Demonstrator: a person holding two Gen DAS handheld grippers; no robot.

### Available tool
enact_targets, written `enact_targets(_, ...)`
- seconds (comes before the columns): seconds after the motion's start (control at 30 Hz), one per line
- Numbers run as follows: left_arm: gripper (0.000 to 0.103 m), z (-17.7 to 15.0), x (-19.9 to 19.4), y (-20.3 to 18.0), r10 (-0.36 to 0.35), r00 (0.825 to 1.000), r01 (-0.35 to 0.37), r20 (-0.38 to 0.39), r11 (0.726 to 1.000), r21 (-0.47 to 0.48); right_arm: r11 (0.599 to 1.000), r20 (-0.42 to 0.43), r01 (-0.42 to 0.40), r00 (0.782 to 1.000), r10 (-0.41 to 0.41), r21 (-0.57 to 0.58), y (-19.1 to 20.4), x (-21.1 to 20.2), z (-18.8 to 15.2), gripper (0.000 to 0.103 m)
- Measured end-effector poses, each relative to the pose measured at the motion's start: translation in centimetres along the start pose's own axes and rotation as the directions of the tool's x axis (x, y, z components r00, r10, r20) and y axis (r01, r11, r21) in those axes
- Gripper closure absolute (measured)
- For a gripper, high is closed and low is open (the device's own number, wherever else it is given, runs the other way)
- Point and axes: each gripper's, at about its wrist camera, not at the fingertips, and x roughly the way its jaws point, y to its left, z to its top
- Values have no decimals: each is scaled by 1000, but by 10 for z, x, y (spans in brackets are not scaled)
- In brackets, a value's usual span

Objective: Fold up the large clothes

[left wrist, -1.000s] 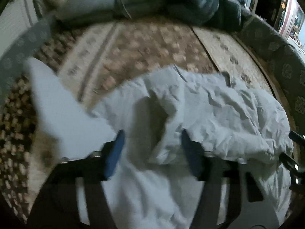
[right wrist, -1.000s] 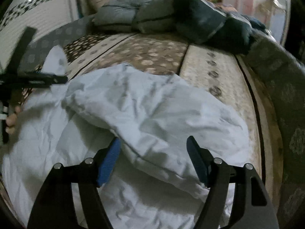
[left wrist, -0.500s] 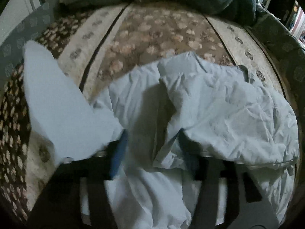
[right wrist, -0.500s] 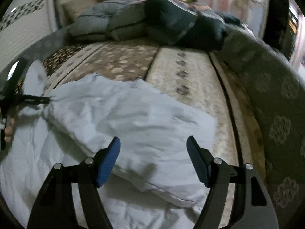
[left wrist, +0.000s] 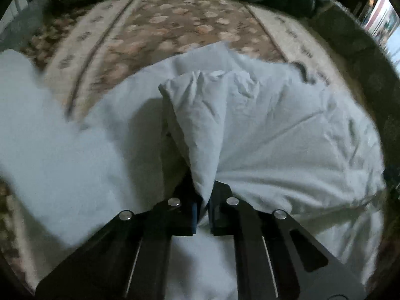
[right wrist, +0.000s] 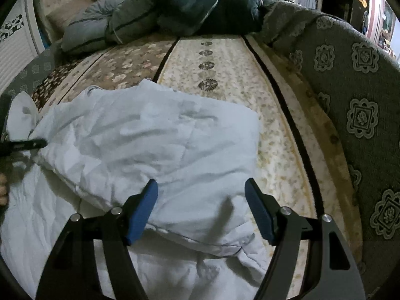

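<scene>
Clamping left tongs (left wrist: 202, 212) on garment (left wrist: 250, 135) fold

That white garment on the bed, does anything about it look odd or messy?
The white garment lies crumpled and unevenly doubled over on the patterned bedspread. The left tongs have just closed on a bunched fold.

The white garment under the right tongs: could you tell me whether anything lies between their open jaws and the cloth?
Nothing visible does. The right tongs hang open right over the white garment, bare cloth between the pads. The left tongs have just closed on a fold of it.
</scene>
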Motion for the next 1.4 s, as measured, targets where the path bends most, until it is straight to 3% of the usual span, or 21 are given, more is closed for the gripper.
enact_targets(0.07, 98, -20, -7, 12, 56, 998, -56, -4, 998, 11, 1000, 7, 6, 1000, -6, -5, 5, -4, -4, 31)
enact_targets(0.27, 97, -44, -34, 12, 105, 994, -106, 27, 994, 35, 1000, -33, 26, 999, -26, -16, 7, -2, -20, 31)
enact_targets(0.37, 86, -39, -58, 6, 78, 993, -81, 88, 996, 23, 1000, 3, 1, 1000, -1, 4, 3, -12, -19, 31)
enact_targets(0.4, 73, -38, -66, 4, 67, 992, -69, 110, 997, 21, 1000, 14, -6, 1000, 6, 8, 3, -14, -18, 31)
enact_targets(0.43, 53, -37, -76, -1, 57, 988, -61, 144, 998, 24, 1000, 23, -14, 1000, 14, 9, 4, -15, -17, 31)
enact_targets(0.47, 42, -35, -81, -4, 59, 985, -64, 164, 997, 29, 1000, 27, -25, 999, 24, 4, 8, -14, -14, 31)
enact_targets(0.5, 23, -33, -84, -9, 66, 981, -74, 180, 997, 36, 1000, 22, -31, 999, 31, 1, 12, -12, -13, 31)
enact_targets(0.53, 18, -30, -85, -17, 73, 979, -82, 189, 996, 41, 999, 12, -38, 999, 38, -1, 16, -8, -12, 31)
enact_targets(0.67, 18, -19, -70, -46, 5, 985, -22, 170, 995, 101, 998, -31, -68, 997, 68, 2, 32, 5, -18, 33)
enact_targets(0.7, 24, -20, -63, -54, 23, 986, -44, 165, 992, 122, 998, -35, -61, 998, 61, -12, 36, 8, -20, 41)
enact_targets(0.73, 41, -19, -54, -64, 35, 987, -57, 159, 989, 135, 998, -43, -46, 998, 44, -36, 41, 11, -22, 47)
enact_targets(0.8, 63, -18, -32, -67, 48, 994, -62, 103, 989, 137, 998, -52, -22, 998, 19, -62, 41, 20, -24, 68)
enact_targets(0.87, 69, -21, -10, -66, 16, 998, -21, 58, 996, 89, 998, -69, -33, 997, 29, -59, 34, 29, -24, 73)
enact_targets(0.9, 71, -26, -6, -65, 23, 998, -27, 57, 996, 86, 998, -76, -25, 997, 20, -56, 30, 36, -22, 84)
enact_targets(0.97, 73, -33, -1, -75, 80, 994, -88, 68, 990, 114, 998, -85, -6, 996, 1, -57, 24, 49, -20, 93)
enact_targets(1.07, 75, -35, 5, -83, 118, 992, -122, 44, 988, 98, 996, -99, 11, 995, -19, -87, 26, 71, -17, 95)
enact_targets(1.17, 75, -22, 13, -80, 87, 996, -87, 8, 994, 71, 994, -119, 31, 992, -43, -108, 33, 74, -11, 95)
enact_targets(1.23, 75, -20, 6, -72, 40, 999, -40, 0, 998, 45, 996, -127, 7, 992, -18, -88, 29, 66, -9, 95)
enact_targets(1.4, 71, -35, -27, -48, 3, 999, -3, 46, 1000, -4, 997, -78, -70, 995, 69, -17, 20, 30, -6, 91)
